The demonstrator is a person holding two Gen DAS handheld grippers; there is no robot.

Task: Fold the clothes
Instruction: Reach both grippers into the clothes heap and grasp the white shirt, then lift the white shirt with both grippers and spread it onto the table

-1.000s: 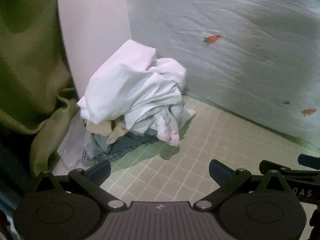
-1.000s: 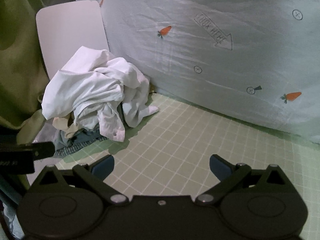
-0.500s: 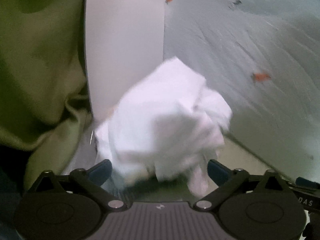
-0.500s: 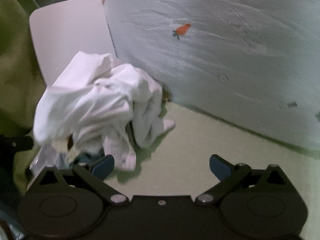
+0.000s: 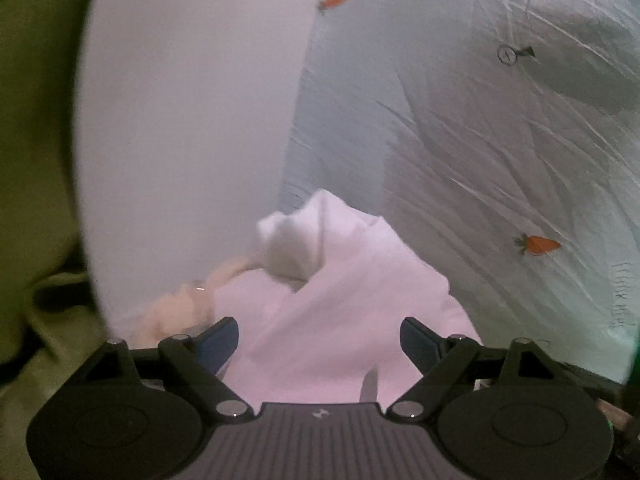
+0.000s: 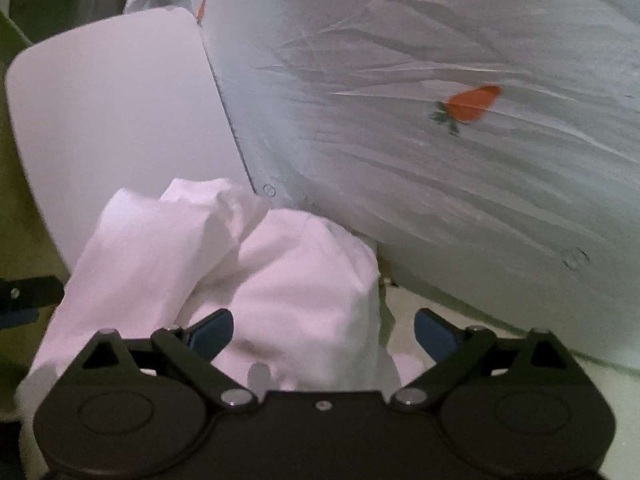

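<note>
A crumpled pile of white clothes fills the lower middle of the left wrist view, with a beige garment at its left side. My left gripper is right at the pile. Its jaws are closing with white cloth between them, but the pads stand apart from the cloth. In the right wrist view the same white pile bulges up between the fingers of my right gripper, which is wide open and not pressing on it. The left gripper shows at that view's left edge.
A white rounded board stands upright behind the pile. A pale sheet with carrot prints hangs at the back and right. Green cloth drapes at the left. A strip of pale green mat shows right of the pile.
Both grippers have closed in on the pile, which went from lying ahead on the mat to sitting between the fingers. The left jaws have narrowed a little.
</note>
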